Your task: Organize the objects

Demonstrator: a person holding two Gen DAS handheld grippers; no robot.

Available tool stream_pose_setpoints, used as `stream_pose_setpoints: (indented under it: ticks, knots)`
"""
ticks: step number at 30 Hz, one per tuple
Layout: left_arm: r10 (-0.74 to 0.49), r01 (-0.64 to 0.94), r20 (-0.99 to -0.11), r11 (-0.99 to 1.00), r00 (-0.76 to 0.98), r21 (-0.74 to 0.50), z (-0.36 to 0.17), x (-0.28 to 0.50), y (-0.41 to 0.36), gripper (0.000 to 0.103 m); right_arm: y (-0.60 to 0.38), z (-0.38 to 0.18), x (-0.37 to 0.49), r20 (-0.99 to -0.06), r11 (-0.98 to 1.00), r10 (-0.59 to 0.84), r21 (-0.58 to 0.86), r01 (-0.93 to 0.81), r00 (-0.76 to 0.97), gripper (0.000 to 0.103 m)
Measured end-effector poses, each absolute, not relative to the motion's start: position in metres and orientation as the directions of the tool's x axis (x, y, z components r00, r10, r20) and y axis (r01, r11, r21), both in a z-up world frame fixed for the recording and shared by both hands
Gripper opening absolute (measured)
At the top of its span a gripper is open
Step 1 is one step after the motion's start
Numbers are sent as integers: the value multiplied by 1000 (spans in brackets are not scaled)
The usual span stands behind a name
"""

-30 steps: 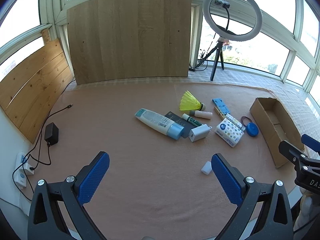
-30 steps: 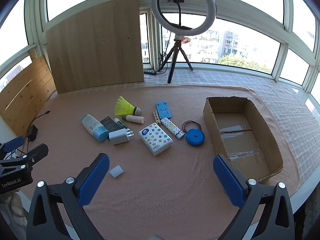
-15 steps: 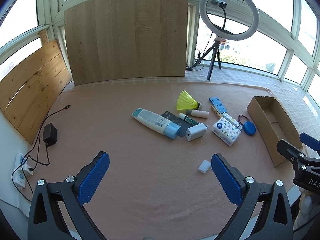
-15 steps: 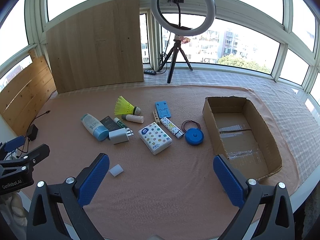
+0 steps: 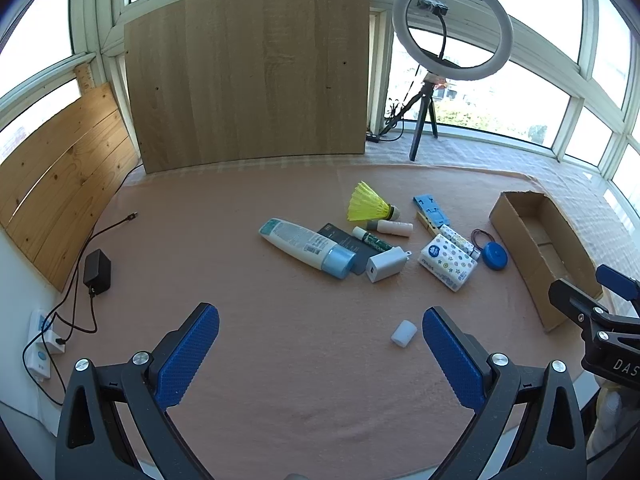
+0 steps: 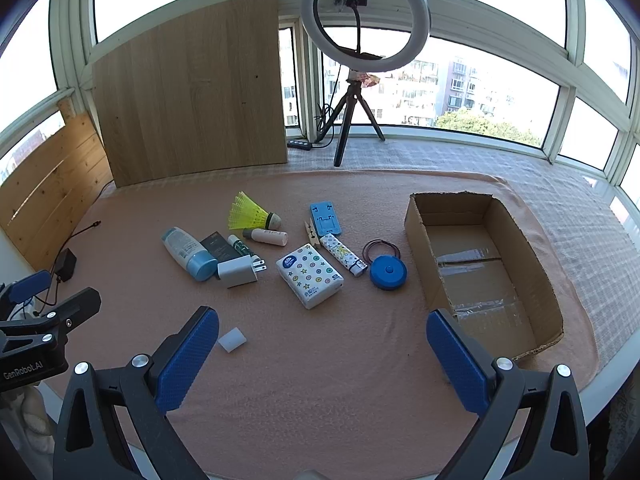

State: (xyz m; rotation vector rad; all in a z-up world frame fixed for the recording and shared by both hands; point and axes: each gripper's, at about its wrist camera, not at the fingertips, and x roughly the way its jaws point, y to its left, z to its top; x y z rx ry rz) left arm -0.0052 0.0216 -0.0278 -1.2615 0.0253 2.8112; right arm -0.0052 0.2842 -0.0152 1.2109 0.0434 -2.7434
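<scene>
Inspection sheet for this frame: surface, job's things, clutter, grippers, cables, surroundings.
Surface: pink cloth over the table, lying flat.
Job's things: cardboard box open, nothing seen inside; shuttlecock, lotion bottle, charger plug, tissue pack, blue disc and white block all lie on the cloth outside it.
Clutter: nothing seen.
Grippers: left gripper and right gripper, jaws open, holding nothing.
Cables: black adapter with leads to a wall socket, at the cloth's left edge.
Surroundings: ring light on a tripod, wood panel against the windows.
</scene>
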Motion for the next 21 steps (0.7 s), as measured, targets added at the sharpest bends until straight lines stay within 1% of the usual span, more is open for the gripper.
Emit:
stream_pose_setpoints:
  ticks: [21]
  knots:
    - [61, -74, -757, -997, -650, -17, -36, -6, 30, 103, 287, -22, -6, -747, -988, -134, 49, 147, -651, 103]
